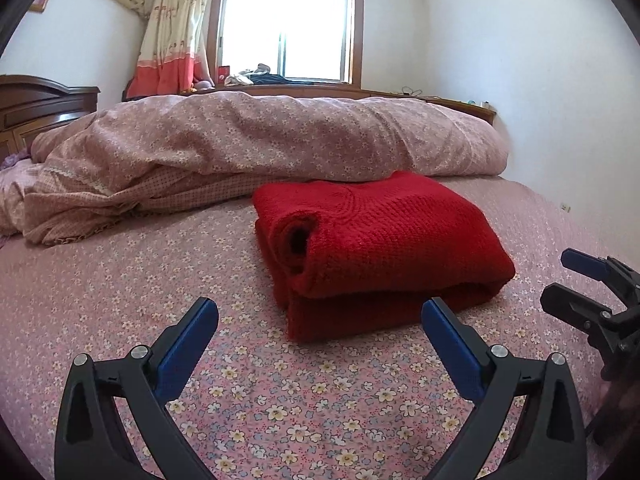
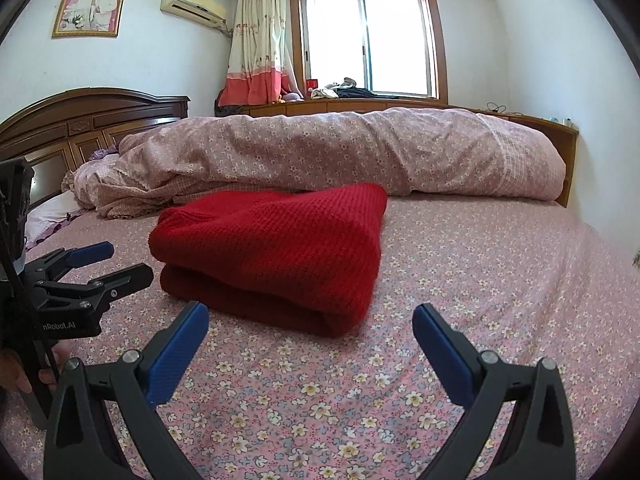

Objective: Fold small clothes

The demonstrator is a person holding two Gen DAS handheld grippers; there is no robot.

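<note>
Neatly folded, the red knit sweater (image 1: 384,248) lies on the floral bedsheet (image 1: 280,400) before the rolled quilt (image 1: 280,136); left gripper (image 1: 320,320) and right gripper (image 2: 310,322) gape released, near it.

Flowered pink bed sheet (image 2: 460,280) covers mattress. Rolled flowered quilt (image 2: 340,148) along far edge of bed. Dark wooden headboard (image 2: 80,116) at left end. Framed wedding portrait (image 2: 91,2), air conditioner (image 2: 193,4), curtain (image 2: 256,40), window (image 2: 368,40) beyond.
</note>
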